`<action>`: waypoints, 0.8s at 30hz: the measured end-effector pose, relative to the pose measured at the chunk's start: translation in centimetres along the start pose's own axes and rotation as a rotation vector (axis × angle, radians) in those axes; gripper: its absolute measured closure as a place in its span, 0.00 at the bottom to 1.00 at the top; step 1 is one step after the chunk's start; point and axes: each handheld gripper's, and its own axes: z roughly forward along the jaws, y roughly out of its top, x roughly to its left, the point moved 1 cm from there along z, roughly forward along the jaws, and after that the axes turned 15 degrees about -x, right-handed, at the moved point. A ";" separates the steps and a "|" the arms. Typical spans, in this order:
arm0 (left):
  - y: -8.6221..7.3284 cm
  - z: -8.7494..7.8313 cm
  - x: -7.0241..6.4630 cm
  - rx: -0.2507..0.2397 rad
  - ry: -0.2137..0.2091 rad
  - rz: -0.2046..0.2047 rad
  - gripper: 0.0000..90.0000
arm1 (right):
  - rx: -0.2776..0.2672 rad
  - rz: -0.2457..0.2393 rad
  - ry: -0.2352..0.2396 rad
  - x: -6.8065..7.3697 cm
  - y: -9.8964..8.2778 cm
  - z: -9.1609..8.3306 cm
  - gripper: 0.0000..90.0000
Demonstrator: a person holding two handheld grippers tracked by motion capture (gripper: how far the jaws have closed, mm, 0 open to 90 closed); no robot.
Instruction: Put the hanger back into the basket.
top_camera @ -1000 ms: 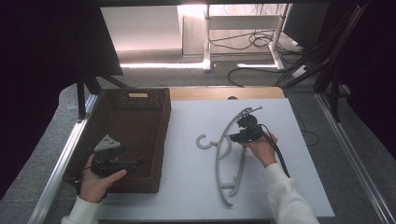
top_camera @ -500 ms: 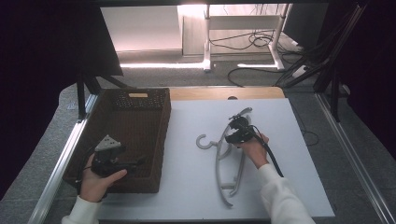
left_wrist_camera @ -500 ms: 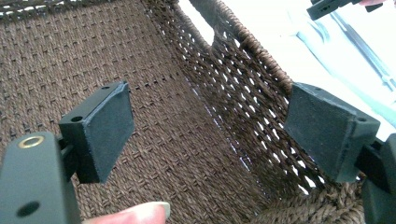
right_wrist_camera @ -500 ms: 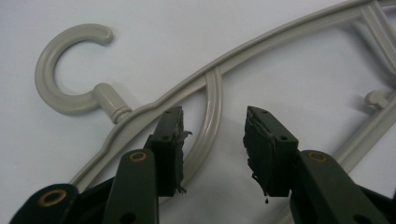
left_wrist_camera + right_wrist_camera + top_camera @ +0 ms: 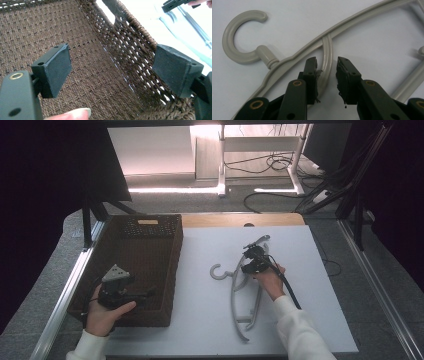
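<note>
Item: one plastic coat hanger [image 5: 245, 290], pale grey, lying flat on the white table top [image 5: 320, 320] right of centre, its open hook [image 5: 235, 37] pointing left toward the basket and its long arms running from far to near. We note a smooth, moulded, rounded section throughout, a ribbed collar where the hook meets the shoulder, and a curved inner brace [image 5: 326, 60] branching off the shoulder bar. We judge the step in hand to be the grasp: the right gripper [image 5: 326, 72] sits low over the hanger with that brace between its two black jaws, which have just been closing on it; the left-hand pad seems at or very near the plastic, while a visible gap remains on the other side, so we count the jaws as narrowly apart and not yet clamped. The pads [image 5: 343, 75] show worn, frayed rubber edges. Next move, in our judgement: finish the squeeze squarely on the thin brace, then lift level so the long light frame does not swing or slip. Left of the hanger, well apart: a dark brown woven wicker basket [image 5: 170, 270], rectangular, open-weave walls. The left gripper [image 5: 112, 68] hangs inside it, jaws wide apart on nothing.
</note>
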 end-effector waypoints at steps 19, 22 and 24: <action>0.0 0.0 0.2 0.001 0.003 0.001 0.17 | 0.003 0.013 -0.034 0.3 0.1 0.1 0.86; -0.1 0.0 0.2 0.001 0.004 -0.001 0.17 | 0.003 0.025 -0.043 0.1 0.1 0.0 0.87; -0.1 0.0 0.2 0.002 0.004 -0.001 0.17 | 0.001 0.034 -0.043 -0.1 0.1 0.0 0.90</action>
